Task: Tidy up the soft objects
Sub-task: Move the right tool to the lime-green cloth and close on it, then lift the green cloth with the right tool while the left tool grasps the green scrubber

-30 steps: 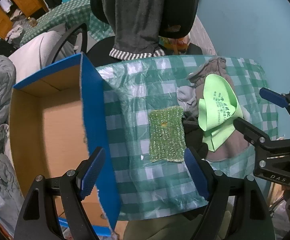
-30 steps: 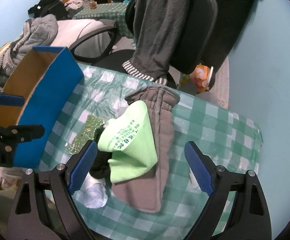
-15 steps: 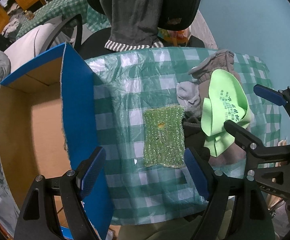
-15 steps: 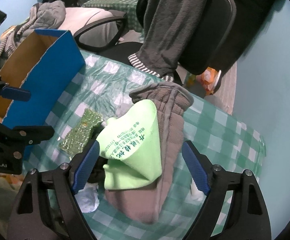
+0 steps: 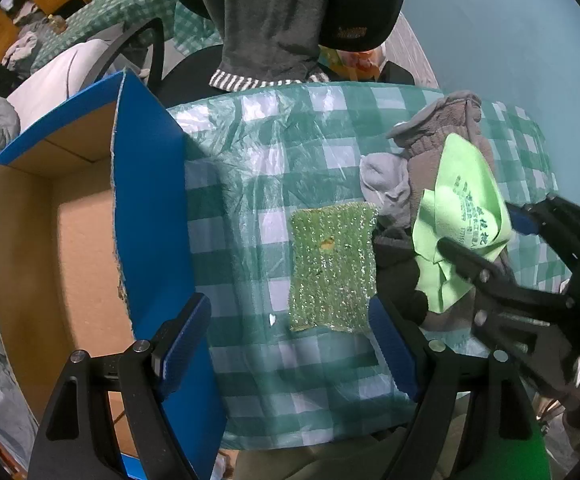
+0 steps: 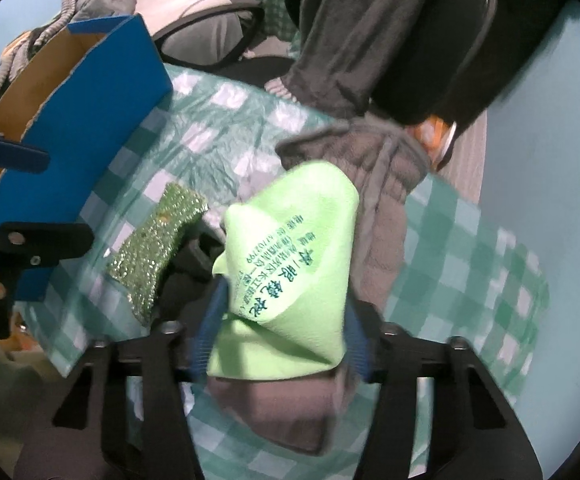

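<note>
Pinching the green cloth (image 6: 290, 248) with the right claw (image 6: 286, 320), blue pads narrowed in against both flanks of the bunched fold. Looks like a real grip, though motion blur hides just how firm. Taking the cloth first probably because of its place on top of the heap, well right of the blue box (image 5: 150, 200), draped over the grey garment (image 6: 385, 184) and a dark item (image 5: 401, 280). Gripping low at the folded edge, likely so as to gather the whole cloth and leave no loose corner trailing.

Holding the left claw (image 5: 288, 346) spread wide and empty above the table (image 5: 290, 380), just right of the box wall. Framing the glittery green scrub pad (image 5: 331, 272) between its pads, but touching nothing. Judged as lined up for that flat pad.

Standing open-topped at the table's left edge, with bare cardboard inside as far as can be seen: probably the bin for all of it. Leaving a pale grey sock (image 5: 385, 188) in the heap, farther from the box than the scrub pad.
</note>
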